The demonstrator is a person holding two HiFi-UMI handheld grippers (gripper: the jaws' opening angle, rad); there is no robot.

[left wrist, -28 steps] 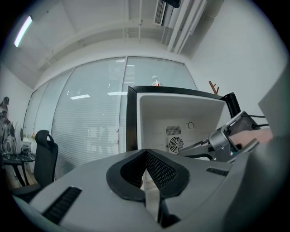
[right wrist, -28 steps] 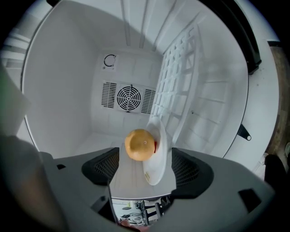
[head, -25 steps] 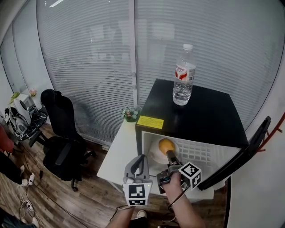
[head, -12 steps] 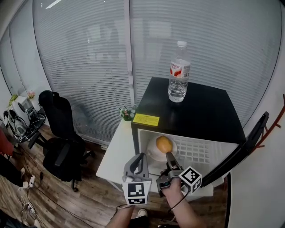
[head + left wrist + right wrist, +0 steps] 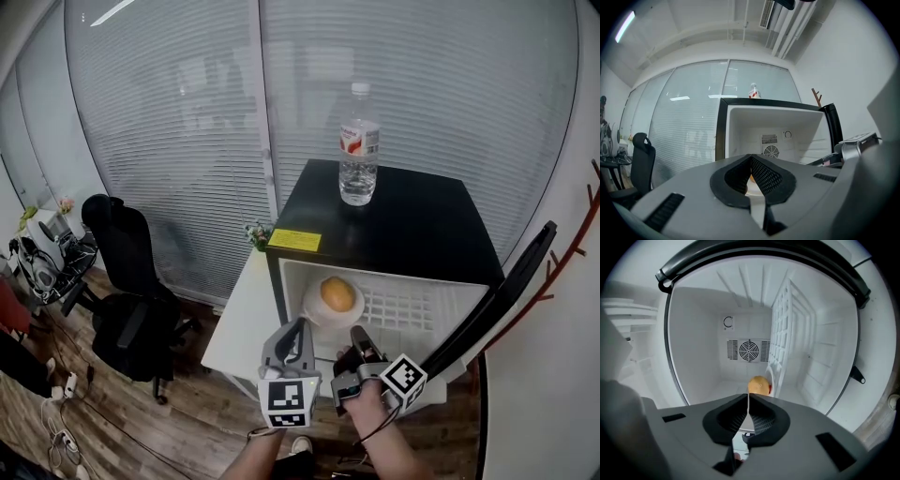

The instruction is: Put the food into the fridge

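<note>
A black mini fridge stands with its door swung open to the right. Inside, an orange round food lies on a white plate on the wire shelf. In the right gripper view the food sits deep inside, below the rear fan. My right gripper is at the fridge's front edge, short of the plate. Its jaws have just been closing and now stand shut with nothing between them. My left gripper hovers left of it, outside the opening, shut and empty.
A water bottle stands on the fridge top. The fridge rests on a white table with a small plant beside it. A black office chair is on the wooden floor at left. Window blinds lie behind.
My right gripper has drawn back from the food and plate to the fridge's front edge, leaving them on the shelf. The left gripper stays beside it.
</note>
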